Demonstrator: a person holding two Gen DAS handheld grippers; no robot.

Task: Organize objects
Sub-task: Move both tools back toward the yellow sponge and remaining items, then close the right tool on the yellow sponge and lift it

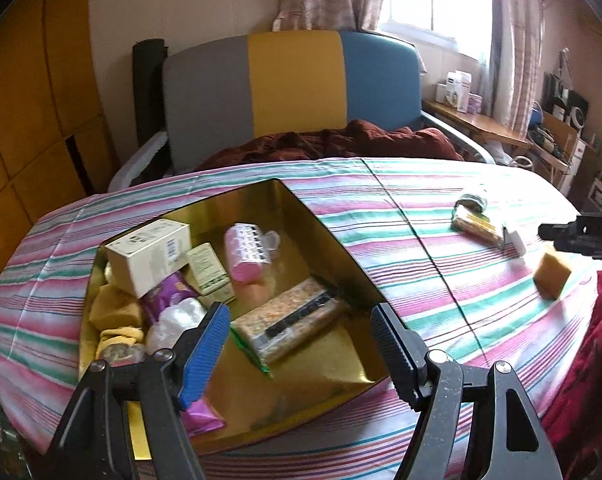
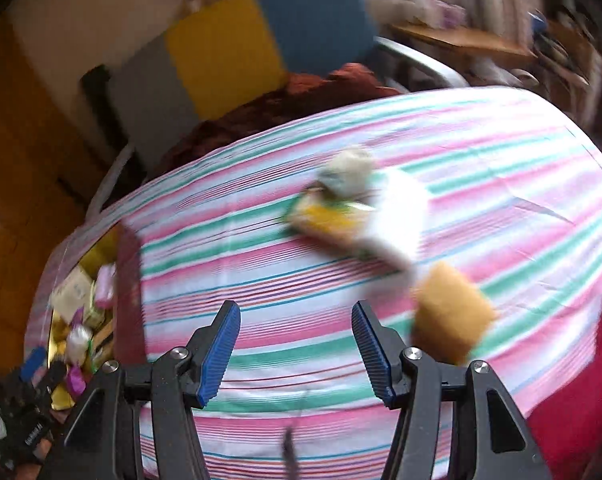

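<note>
The left gripper (image 1: 299, 330) hangs with jaws apart and empty over the gold box (image 1: 333, 364), which holds a snack bar (image 1: 291, 322) and a pink cup (image 1: 247, 252). The right gripper (image 2: 297, 346), also spread, hovers above the striped cloth (image 2: 261, 276) near an orange sponge (image 2: 453, 320).

Left gripper (image 1: 299, 344) (jaws apart) hangs over the gold box (image 1: 341, 364) of packets.

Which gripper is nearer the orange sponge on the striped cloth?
Right. The right gripper is open just beside the orange sponge; the left gripper is open over the gold box, across the cloth.
</note>
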